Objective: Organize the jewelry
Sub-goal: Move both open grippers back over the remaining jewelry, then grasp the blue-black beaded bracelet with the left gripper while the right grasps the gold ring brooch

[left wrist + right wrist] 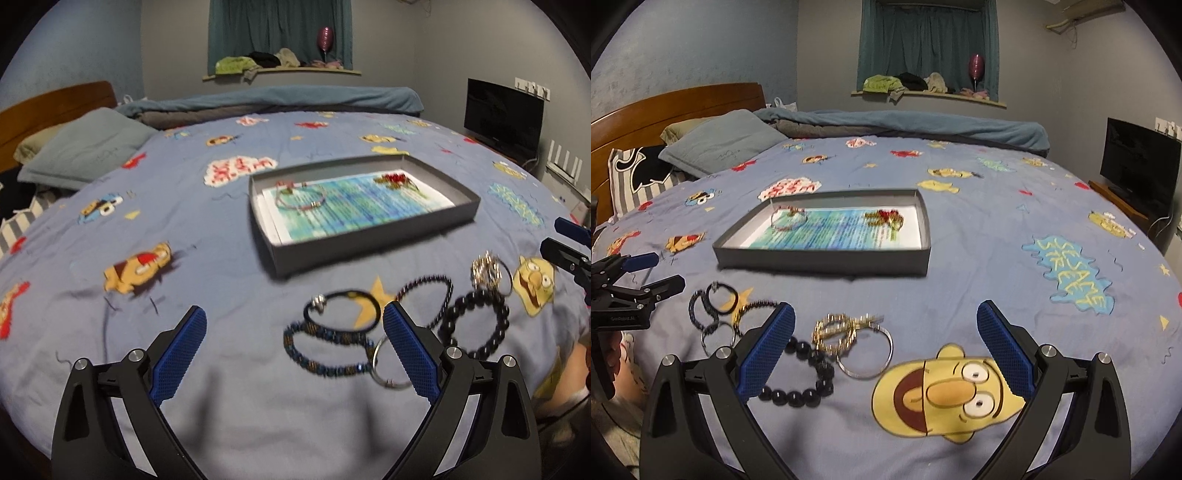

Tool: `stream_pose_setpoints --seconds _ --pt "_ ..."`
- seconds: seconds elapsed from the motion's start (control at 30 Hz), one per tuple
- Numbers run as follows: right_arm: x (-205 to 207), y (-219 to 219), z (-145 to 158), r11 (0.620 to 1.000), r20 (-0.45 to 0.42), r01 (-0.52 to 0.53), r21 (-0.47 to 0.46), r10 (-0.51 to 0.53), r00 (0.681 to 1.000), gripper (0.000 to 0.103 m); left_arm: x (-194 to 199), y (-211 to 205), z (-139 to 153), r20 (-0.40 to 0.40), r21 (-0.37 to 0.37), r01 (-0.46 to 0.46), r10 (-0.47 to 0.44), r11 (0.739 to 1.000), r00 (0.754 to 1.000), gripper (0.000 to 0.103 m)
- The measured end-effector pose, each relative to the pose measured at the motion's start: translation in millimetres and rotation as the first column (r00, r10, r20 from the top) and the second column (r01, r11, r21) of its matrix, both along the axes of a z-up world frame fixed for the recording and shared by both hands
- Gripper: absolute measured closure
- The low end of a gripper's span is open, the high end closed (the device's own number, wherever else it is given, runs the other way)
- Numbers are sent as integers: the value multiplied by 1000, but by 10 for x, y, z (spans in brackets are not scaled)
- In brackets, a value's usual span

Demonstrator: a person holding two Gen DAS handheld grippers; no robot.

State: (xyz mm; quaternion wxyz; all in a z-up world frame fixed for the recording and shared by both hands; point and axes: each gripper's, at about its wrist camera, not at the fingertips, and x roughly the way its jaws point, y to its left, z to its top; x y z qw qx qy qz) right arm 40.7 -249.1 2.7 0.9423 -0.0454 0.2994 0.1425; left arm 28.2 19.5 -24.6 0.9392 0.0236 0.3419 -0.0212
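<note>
Jewelry lies on the blue cartoon-print bedsheet. Left tool: spread wide, holding nothing, above a blue-and-gold beaded bracelet. Right tool: spread wide, empty, near a black round-bead bracelet and a gold chain piece. Shallow grey cardboard tray beyond holds a pink cord bracelet and a red-and-gold ornament.

Glossy black beads, matt cloth bedspread
</note>
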Motion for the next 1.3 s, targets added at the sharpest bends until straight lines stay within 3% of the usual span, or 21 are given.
stream_pose_setpoints --seconds 0.33,0.37,0.5,0.57,0.8,1.07,1.17,1.27,1.3 --pt "-10 -50 -258 1000 -84 4 -10 -5 996 6 -48 58 -249 -58 20 31 -30 999 998 10" --pt "14 -56 -271 1000 -94 12 -6 -12 995 10 -36 81 -260 -65 12 27 -27 1000 998 11" --pt "115 -47 -329 999 -126 19 -26 -22 992 35 4 128 -282 -84 -10 32 -32 999 996 31" --pt "161 -23 -351 1000 -148 8 -18 -11 989 42 22 140 -304 -96 -9 32 -33 999 995 38" --pt "171 206 -328 997 -138 -75 -3 74 988 43 58 149 -324 -103 -29 46 -48 999 994 51" --pt "255 396 -474 995 -147 -95 -32 89 985 50 113 128 -380 -122 -36 61 -65 997 990 60" --pt "265 441 -488 993 -134 -101 -57 92 987 64 130 124 -394 -129 -44 80 -85 996 988 78" --pt "273 448 -495 993 -137 -104 -53 96 986 66 132 81 -416 -136 -27 97 -100 995 986 94" --pt "271 439 -488 993 -134 -104 -47 97 986 66 127 71 -420 -134 -17 103 -104 995 985 95"
